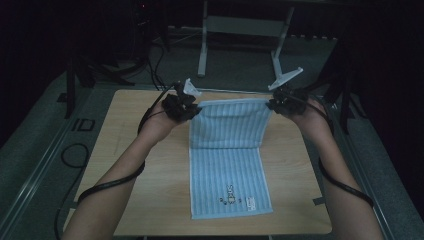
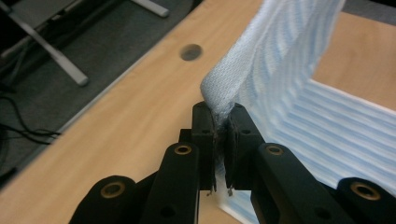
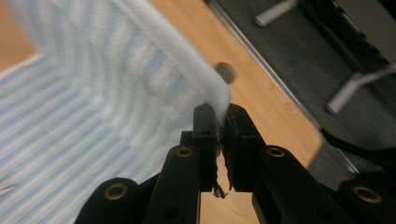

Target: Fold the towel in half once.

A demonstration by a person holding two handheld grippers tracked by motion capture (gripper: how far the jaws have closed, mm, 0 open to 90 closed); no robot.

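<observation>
- We work at a pale wood worktop point(image 1: 145, 170); in the left gripper view a small round hole point(image 2: 191, 52) shows in the board near its edge.
- Room dim. Grey floor point(image 1: 35, 150) all round, black cables trailing across it, and a white metal frame point(image 1: 202, 45) standing beyond the far edge.
- A light blue striped towel point(image 1: 227, 160) lies down the middle of the worktop. Its near half rests flat, with small dark print near the front hem; its far half stands lifted off the board, rising from a fold about midway along.
- Our left claw point(image 1: 186, 111) holds the towel's far left corner above the board. In the left gripper view the jaws are pinched tight on the hem point(image 2: 219, 95), the cloth bunching out just past the tips.
- Our right claw point(image 1: 280, 104) holds the far right corner at about the same height. In the right gripper view its jaws are clamped on the white edging point(image 3: 212, 93).
- The top edge runs nearly taut between the two claws.
</observation>
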